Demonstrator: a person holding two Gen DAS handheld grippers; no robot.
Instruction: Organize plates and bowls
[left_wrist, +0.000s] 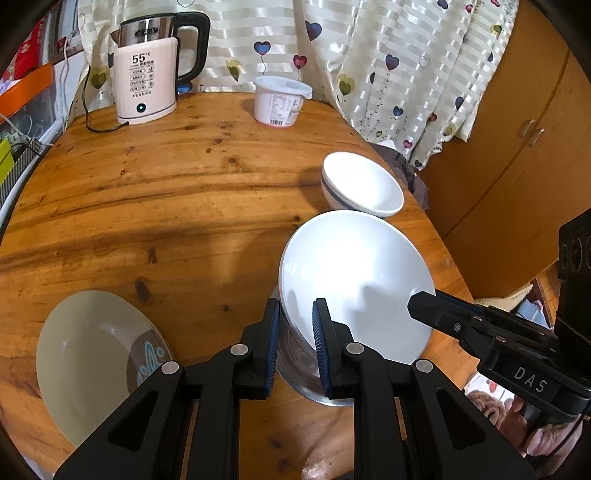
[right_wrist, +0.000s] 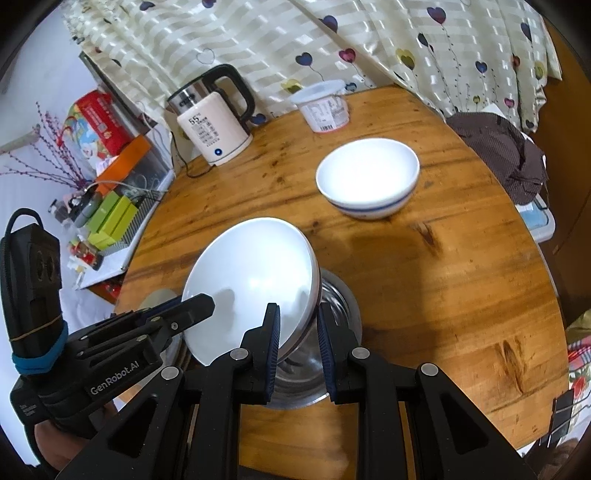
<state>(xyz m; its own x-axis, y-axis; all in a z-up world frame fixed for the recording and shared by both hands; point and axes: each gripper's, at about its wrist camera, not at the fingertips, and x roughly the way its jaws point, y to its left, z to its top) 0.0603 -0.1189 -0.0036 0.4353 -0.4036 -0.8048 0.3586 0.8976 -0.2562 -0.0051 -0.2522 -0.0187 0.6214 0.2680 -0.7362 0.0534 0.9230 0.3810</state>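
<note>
You are holding the plain white round plate (left_wrist: 354, 280) between both grippers, tilted and lifted off the round wooden surface (left_wrist: 184, 192). The left gripper (left_wrist: 295, 343) is pinching the plate's near-left rim: its blue-padded fingers (left_wrist: 320, 347) are standing narrow, one on each face of the rim. The right gripper (right_wrist: 298, 343) is clamping the opposite rim in the same way, fingers narrow, the edge passing between them. In the left wrist view the right gripper's tip is overlapping the plate's right edge. Directly beneath the plate a shiny steel bowl (right_wrist: 332, 306) is sitting on the surface, partly hidden by the plate and fingers. Beyond the plate, well apart from both grippers, the white blue-banded bowl (right_wrist: 369, 177) is resting upright. To the left of the left gripper, the beige shallow dish with a brown and blue motif (left_wrist: 92, 350) is lying flat.
</note>
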